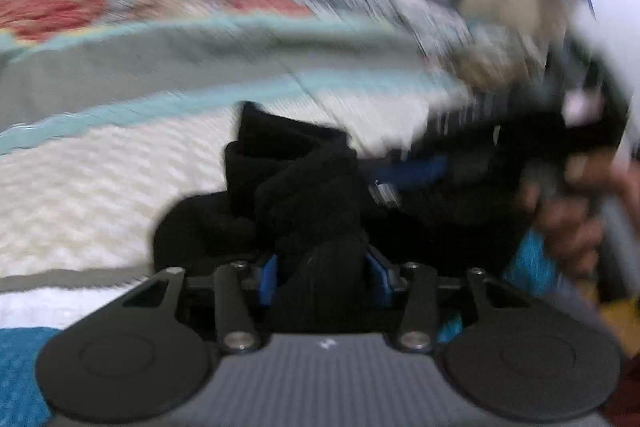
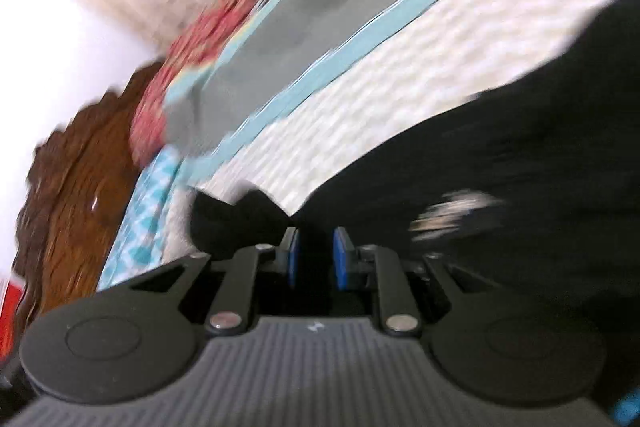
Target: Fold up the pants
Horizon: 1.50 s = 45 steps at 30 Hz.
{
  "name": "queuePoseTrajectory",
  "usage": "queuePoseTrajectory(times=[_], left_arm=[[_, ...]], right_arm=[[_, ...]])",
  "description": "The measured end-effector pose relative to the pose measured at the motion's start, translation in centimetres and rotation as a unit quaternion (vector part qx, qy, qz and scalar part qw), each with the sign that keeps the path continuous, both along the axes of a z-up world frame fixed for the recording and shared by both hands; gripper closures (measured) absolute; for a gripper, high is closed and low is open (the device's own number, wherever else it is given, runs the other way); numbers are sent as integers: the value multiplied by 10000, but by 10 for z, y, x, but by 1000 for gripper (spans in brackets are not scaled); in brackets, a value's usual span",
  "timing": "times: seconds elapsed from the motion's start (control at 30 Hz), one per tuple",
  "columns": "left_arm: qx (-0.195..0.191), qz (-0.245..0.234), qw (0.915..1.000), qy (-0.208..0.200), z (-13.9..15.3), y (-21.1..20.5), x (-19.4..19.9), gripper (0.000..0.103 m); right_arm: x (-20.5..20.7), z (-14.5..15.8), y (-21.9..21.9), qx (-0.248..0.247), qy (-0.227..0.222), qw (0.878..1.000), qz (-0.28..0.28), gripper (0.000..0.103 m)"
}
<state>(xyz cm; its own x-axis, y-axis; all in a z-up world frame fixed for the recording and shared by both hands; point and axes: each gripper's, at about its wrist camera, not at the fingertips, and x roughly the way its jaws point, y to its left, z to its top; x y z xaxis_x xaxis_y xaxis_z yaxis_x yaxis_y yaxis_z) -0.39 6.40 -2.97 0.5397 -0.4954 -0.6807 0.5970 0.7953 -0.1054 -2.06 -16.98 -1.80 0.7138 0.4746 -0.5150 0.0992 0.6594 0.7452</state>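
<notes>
A: Left wrist view first: the left tongs have their blue pads closed onto a thick bunch of the black pants, which heap up just ahead over the bed.

B: And the right tongs?

A: Nearly closed, dark cloth between the blue pads; I judge they pinch a thin edge, though blur makes it uncertain. The pants spread away to that view's right.

B: How will they handle?

A: Soft, limp, light I'd guess; they sag and bunch, so take hems or waistband corners and keep them taut.

B: Beyond?

A: A white, bumpy-textured bedspread with teal and grey bands, then a red patterned cover and a carved brown wooden headboard.
</notes>
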Motion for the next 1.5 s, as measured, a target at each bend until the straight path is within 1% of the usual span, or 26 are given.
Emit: queuePoseTrajectory(times=[0.03, 0.1, 0.17, 0.2, 0.27, 0.33, 0.37, 0.43, 0.5, 0.53, 0.57, 0.6, 0.63, 0.7, 0.77, 0.83, 0.87, 0.93, 0.97, 1.03, 1.17, 1.27, 1.37, 1.43, 1.47, 1.5], left_arm=[[185, -122, 9997, 100, -6, -11, -1, 55], [157, -385, 9988, 272, -5, -17, -5, 51], [19, -464, 9988, 140, 9, -12, -13, 34], [-75, -431, 9990, 91, 17, -5, -13, 31], [-517, -215, 9984, 112, 34, 19, -13, 24], [-1064, 130, 9940, 222, 47, 48, -8, 20], [-1262, 333, 9912, 237, 51, 61, -6, 18], [-1643, 814, 9825, 333, 53, 89, -2, 18], [-1887, 1225, 9727, 574, 45, 109, 8, 19], [-1992, 1433, 9663, 785, 38, 117, 15, 21], [-2060, 1541, 9618, 935, 32, 120, 22, 23], [-2096, 1619, 9585, 1057, 26, 126, 23, 24], [-2096, 1671, 9565, 1154, 21, 124, 26, 26], [-2104, 1613, 9572, 1163, 19, 120, 24, 26], [-2069, 1478, 9620, 998, 22, 110, 27, 25], [-1967, 1336, 9670, 912, 21, 93, 31, 25], [-1894, 1262, 9696, 900, 20, 82, 32, 25], [-1661, 1189, 9740, 981, 12, 62, 38, 26], [-1598, 1173, 9743, 1072, 10, 55, 41, 28], [-1662, 1127, 9725, 1180, 10, 48, 44, 28], [-1834, 1045, 9724, 991, 21, 38, 52, 28], [-1953, 1007, 9694, 1091, 21, 26, 65, 28], [-2134, 1002, 9610, 1443, 12, 10, 84, 34], [-2071, 932, 9588, 1706, 0, -5, 95, 39], [-1851, 899, 9620, 1797, -10, -16, 99, 39], [-1418, 935, 9682, 1839, -22, -29, 104, 39]], right_arm=[[-8, -1, -5, -72, -7, 9999, -140, 80], [-20, -3, -11, -200, 7, 9993, -317, 80], [-25, -5, -9, -243, -50, 9993, -291, 80], [-26, -6, -7, -261, -99, 9993, -247, 79], [-25, -5, -3, -227, -207, 9995, -103, 71], [-23, -6, 2, -106, -254, 9996, 61, 50], [-18, -6, 3, -63, -278, 9995, 140, 47], [-8, -9, 13, -103, -241, 9989, 391, 34], [3, -13, 23, -366, -57, 9976, 585, 30], [8, -17, 30, -581, 48, 9961, 658, 31], [13, -22, 38, -780, 188, 9935, 810, 39], [16, -23, 45, -941, 236, 9913, 891, 56], [16, -20, 50, -1077, 159, 9899, 905, 68], [10, -1, 50, -1181, -383, 9875, 972, 73], [4, 18, 47, -1486, -910, 9806, 896, 73], [6, 21, 41, -1758, -1047, 9760, 745, 71], [10, 14, 35, -1868, -902, 9761, 655, 70], [21, -11, 30, -2184, -287, 9735, 618, 58], [21, -19, 26, -2158, -106, 9746, 581, 59], [11, -12, 19, -1959, -311, 9792, 423, 53], [-8, 20, 1, -1883, -972, 9772, -145, 52], [-12, 28, -2, -1502, -1247, 9807, 31, 61], [-3, 5, 15, -1319, -932, 9852, 580, 70], [1, -30, 23, -1341, -234, 9872, 831, 71], [2, -51, 24, -1328, 64, 9872, 883, 73], [-2, -56, 21, -1195, -6, 9896, 804, 73]])
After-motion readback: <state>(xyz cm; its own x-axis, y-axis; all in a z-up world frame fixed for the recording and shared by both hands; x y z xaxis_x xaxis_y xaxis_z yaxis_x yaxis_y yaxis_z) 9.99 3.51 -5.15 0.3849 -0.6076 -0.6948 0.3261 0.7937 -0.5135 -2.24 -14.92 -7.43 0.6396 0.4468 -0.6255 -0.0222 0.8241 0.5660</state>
